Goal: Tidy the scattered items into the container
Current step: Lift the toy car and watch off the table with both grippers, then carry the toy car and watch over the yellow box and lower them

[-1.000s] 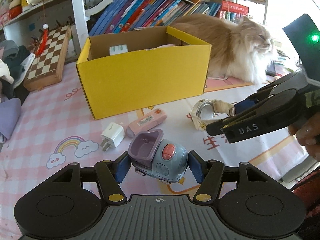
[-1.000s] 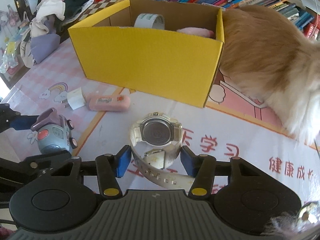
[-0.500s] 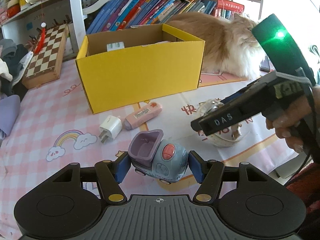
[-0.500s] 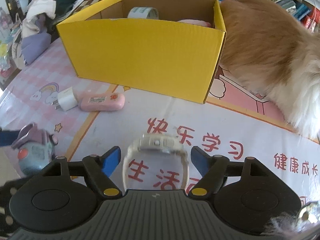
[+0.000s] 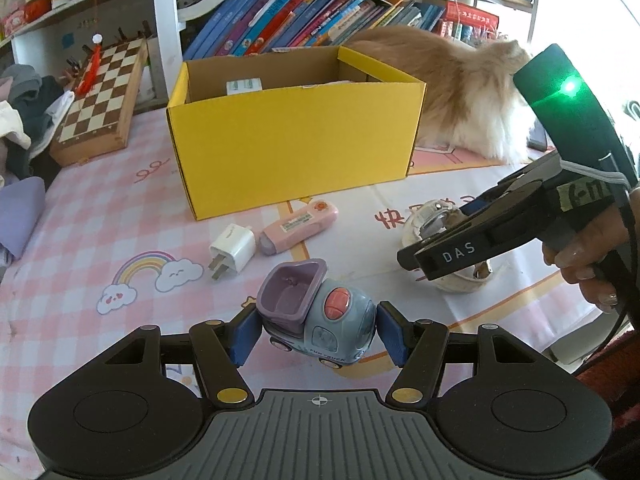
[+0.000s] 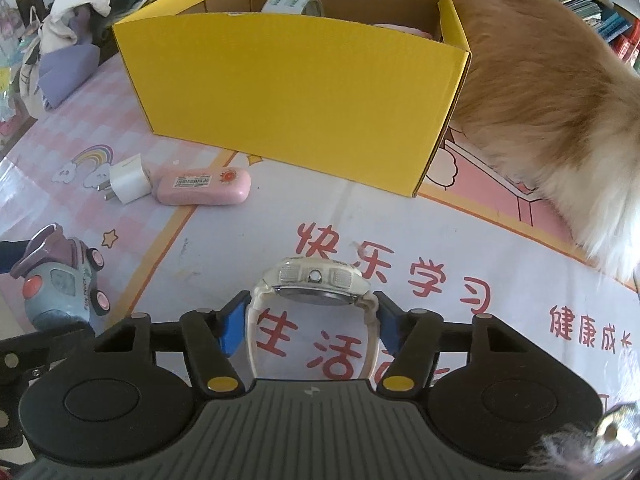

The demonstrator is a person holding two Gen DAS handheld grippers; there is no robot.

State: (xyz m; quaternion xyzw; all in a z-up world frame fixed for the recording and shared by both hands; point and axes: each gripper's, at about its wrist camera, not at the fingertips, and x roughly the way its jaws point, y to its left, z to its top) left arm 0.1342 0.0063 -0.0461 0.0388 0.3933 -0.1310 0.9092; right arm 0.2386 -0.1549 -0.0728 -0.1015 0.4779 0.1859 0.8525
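The left gripper [image 5: 316, 334] has its 2 blue pads pressed against the sides of a small grey-blue toy truck with a lilac hopper and a pink round button [image 5: 316, 316], holding it. From the right wrist view the truck seems to sit low over the pink-checked, cartoon-printed table mat [image 5: 100, 216], though contact with it cannot be told.

The right gripper [image 6: 308, 322] is closed on the strap of a white plastic digital wristwatch [image 6: 316, 280]; the watch case stands on edge between the pads, above red printed characters on the mat.

Beyond both grippers stands an open yellow cardboard box [image 5: 296, 144], with a white roll of tape [image 6: 294, 3] and something pink visible inside. In front of the box lie a white 2-pin plug adapter [image 5: 232, 249] and, just beside it, a pink oblong case with a barcode label [image 5: 298, 227]. These 2 items rest on the mat between the box and the truck.

A long-haired ginger and white cat [image 5: 460, 92] lies against the box's right end. A wooden chessboard [image 5: 100, 100] leans at the left, and books [image 5: 280, 20] fill the shelf behind.
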